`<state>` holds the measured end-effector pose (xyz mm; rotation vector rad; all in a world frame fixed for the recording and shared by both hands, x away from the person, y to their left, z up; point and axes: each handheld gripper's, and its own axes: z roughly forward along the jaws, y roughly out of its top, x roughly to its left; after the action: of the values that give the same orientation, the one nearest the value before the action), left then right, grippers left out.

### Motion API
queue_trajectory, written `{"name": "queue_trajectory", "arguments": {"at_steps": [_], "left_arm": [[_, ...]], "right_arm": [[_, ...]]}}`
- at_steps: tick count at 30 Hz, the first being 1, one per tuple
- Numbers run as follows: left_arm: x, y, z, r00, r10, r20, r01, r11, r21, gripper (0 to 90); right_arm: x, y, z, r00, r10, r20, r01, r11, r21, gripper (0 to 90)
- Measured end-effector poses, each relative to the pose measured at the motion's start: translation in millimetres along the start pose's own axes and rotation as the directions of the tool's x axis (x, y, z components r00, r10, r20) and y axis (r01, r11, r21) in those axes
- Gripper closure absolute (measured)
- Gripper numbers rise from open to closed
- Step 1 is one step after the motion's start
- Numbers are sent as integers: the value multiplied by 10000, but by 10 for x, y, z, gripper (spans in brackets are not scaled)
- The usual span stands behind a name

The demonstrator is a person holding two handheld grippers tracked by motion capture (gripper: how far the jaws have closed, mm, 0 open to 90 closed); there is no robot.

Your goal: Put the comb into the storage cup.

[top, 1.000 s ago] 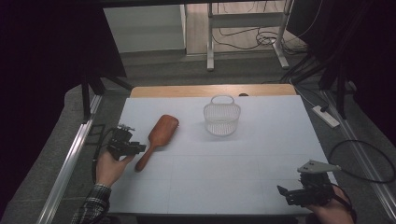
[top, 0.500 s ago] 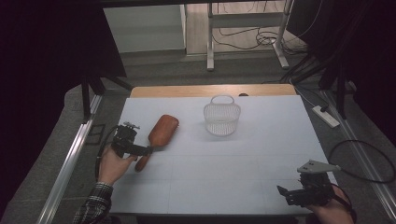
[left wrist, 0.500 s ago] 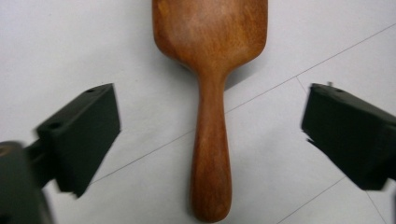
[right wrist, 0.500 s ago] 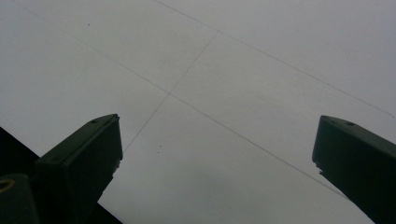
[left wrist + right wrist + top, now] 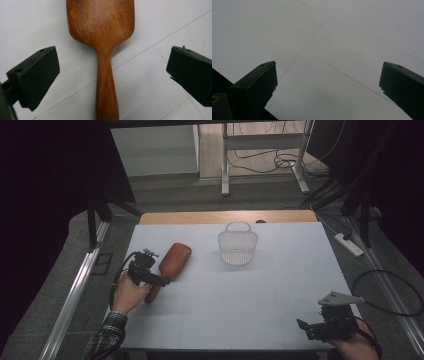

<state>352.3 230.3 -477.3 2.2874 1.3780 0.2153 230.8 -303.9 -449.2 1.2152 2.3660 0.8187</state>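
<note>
One wooden hairbrush (image 5: pixel 172 265) lies flat on the white table (image 5: pixel 260 300), back up, toward the table's left side, its broad head pointing toward the far edge and its handle slanting back toward the person. In the left gripper view the handle (image 5: pixel 106 92) runs straight up the middle between the two black jaws, which stand wide on either side and well clear of the wood, so nothing is gripped; those jaws have just been opening. From the high view the left gripper (image 5: pixel 159 281) sits over the lower part of the handle, carried in the person's left hand (image 5: pixel 129 294). To the right of the brush head, apart from it, a clear wire-like basket (image 5: pixel 238 246) stands upright near the far edge. At the near right corner the right gripper (image 5: pixel 303 326) hangs over bare table, its jaws spread wide and holding nothing, as the right gripper view shows
</note>
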Motion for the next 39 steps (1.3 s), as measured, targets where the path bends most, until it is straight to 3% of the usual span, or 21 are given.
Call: {"name": "queue_trajectory", "arguments": {"at_steps": [19,24,28,30,39], "left_arm": [[-18,-48,364,9991,385,-167,-366,9942,1012,0],[-27,-49,386,9986,419,-311,-381,9928,1135,0],[-23,-42,373,9994,301,-151,-283,9939,1064,0],[-37,-42,365,9986,422,-329,-386,9937,1052,37],[-31,-34,335,9979,399,-507,-359,9964,769,402]], "right_arm": [[3,-1,1,10000,-54,-4,54,10000,10,15],[4,0,2,10000,-74,-13,74,10000,18,15],[5,0,3,10000,-88,-3,88,10000,20,15],[6,0,3,10000,-89,-1,89,10000,25,15],[7,0,4,10000,-95,13,95,10000,25,15]]}}
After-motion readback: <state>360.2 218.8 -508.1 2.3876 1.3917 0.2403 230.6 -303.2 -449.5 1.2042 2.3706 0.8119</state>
